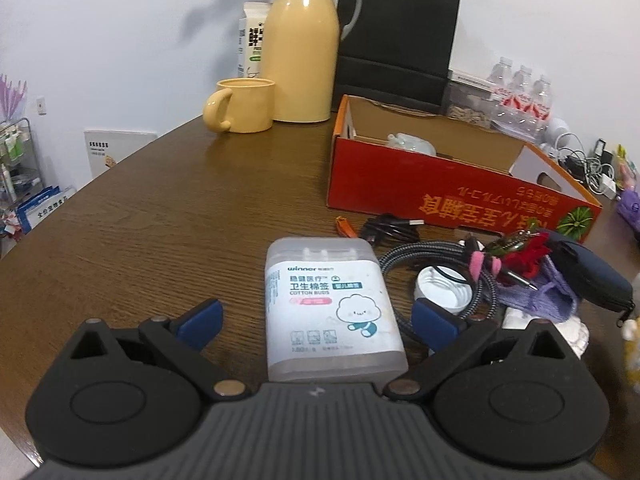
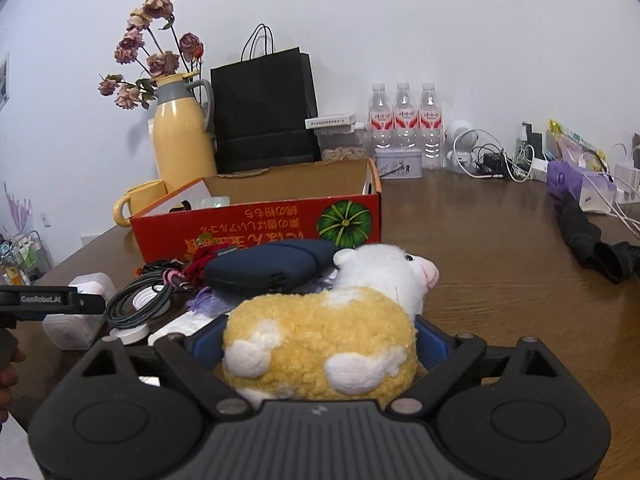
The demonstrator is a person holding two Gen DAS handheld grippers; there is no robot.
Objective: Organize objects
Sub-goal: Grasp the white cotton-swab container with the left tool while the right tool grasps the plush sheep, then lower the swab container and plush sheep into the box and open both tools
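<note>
Presently: plush sheep [image 2: 320, 344], soft and light, between the right gripper [image 2: 320, 344] pads, jaws wide, seemingly touching its flanks; grip mid-body. Cotton-bud box [image 1: 332, 308], rigid and slick, between the left gripper's [image 1: 320, 316] gaping jaws, untouched. Red carton [image 2: 260, 224] at twelve o'clock.

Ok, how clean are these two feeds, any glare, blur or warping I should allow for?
Left wrist: fisheye bends the table edge; the cotton bud box label is sharp; window glare streaks the yellow flask. Right wrist: dark corners, the plush sheep is soft up close, a sheen on the tabletop at right.
</note>
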